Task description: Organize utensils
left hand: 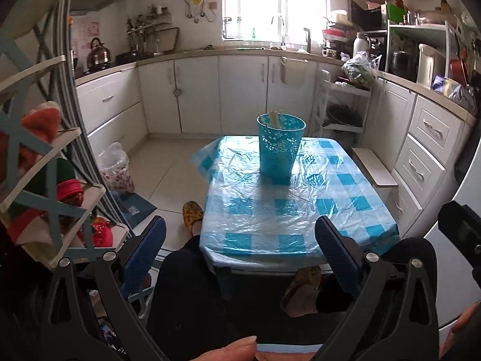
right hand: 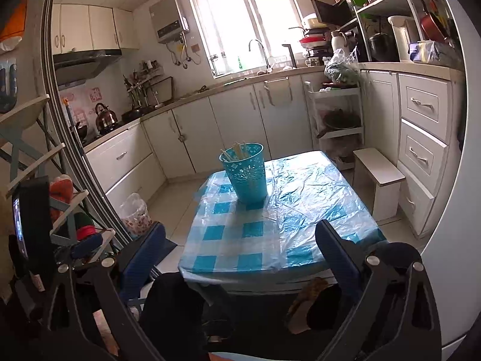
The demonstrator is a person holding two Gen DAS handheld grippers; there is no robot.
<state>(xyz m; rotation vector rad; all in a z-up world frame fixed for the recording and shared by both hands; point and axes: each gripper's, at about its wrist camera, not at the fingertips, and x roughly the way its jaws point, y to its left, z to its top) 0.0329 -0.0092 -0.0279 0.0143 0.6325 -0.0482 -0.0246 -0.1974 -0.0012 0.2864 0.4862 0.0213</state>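
A turquoise perforated holder [left hand: 281, 146] [right hand: 246, 174] stands upright on the far part of a small table [left hand: 300, 210] [right hand: 300, 210] covered in a blue-checked plastic cloth. Several pale chopsticks [left hand: 275, 118] [right hand: 239, 150] stick up inside it. My left gripper [left hand: 240, 234] is open and empty, held back from the table's near edge above a person's dark-trousered legs. My right gripper [right hand: 240, 240] is also open wide with nothing between its blue pads, likewise short of the table. The other gripper's body [right hand: 30, 225] shows at the left edge of the right wrist view.
A person's legs and patterned slippers [left hand: 192, 213] are under and beside the table. A shelf rack [left hand: 45, 180] with red items stands left, a white stool [right hand: 378, 174] right of the table, a bagged bin [left hand: 115, 168] on the floor. Kitchen cabinets ring the room.
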